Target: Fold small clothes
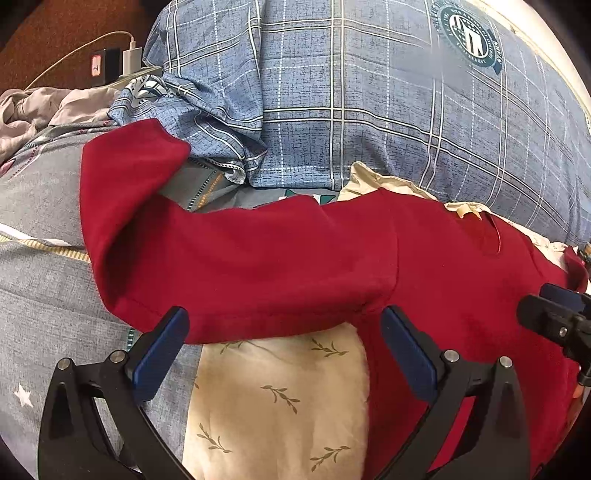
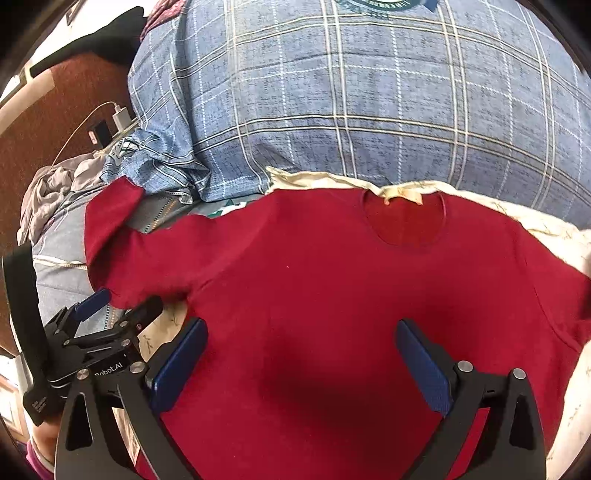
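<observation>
A dark red long-sleeved top point(image 2: 314, 280) lies flat, front up, neckline point(image 2: 404, 218) away from me, on a cream cloth with a leaf print point(image 1: 280, 398). Its left sleeve point(image 1: 229, 254) stretches out sideways, with the cuff end point(image 1: 129, 155) bent away from me. My left gripper point(image 1: 284, 321) is open and empty, its fingertips at the sleeve's near hem. It also shows in the right wrist view point(image 2: 122, 299). My right gripper point(image 2: 301, 332) is open and empty, held over the top's chest. Its tip shows in the left wrist view point(image 1: 546, 310).
A big blue plaid duvet point(image 2: 351, 103) is heaped behind the top. A grey star-print sheet point(image 1: 40, 302) covers the bed at left, with crumpled grey cloth point(image 1: 33, 110) beyond. A white charger and cable point(image 1: 131, 55) lie by the brown headboard point(image 1: 55, 33).
</observation>
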`<state>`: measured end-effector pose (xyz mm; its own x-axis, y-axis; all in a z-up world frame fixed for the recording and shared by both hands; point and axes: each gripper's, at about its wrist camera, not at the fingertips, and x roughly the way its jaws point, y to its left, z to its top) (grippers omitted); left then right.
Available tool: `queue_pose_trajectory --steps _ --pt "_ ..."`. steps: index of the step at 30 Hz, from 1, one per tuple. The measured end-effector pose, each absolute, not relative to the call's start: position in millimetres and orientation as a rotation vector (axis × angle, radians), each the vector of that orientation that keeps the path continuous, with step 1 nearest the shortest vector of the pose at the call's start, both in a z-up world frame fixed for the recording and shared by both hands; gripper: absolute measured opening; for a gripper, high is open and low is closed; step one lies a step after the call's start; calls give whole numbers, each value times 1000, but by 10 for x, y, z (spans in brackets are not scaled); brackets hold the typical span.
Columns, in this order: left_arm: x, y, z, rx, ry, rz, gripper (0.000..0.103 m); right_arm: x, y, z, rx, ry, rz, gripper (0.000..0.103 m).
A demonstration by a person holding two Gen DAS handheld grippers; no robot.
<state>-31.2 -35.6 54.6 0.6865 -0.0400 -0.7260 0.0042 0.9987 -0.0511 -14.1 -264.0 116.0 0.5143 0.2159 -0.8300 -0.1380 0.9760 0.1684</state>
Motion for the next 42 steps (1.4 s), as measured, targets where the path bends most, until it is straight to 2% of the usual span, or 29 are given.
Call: queue_pose_trajectory --steps 10,19,31,34,42 --pt "-285 -350 524 -42 818 -14 103 -94 -2510 1067 67 1028 240 97" --pt "-262 -271 514 -56 821 10 103 17 -2414 1091 84 1025 289 86" --pt "-235 17 522 -91 832 80 103 328 -2134 1016 82 1056 363 86" --pt "-232 43 520 -96 830 80 103 376 -2013 1004 60 1055 379 80" --pt "-221 34 524 -114 831 50 103 349 -2071 952 -14 1033 277 81"
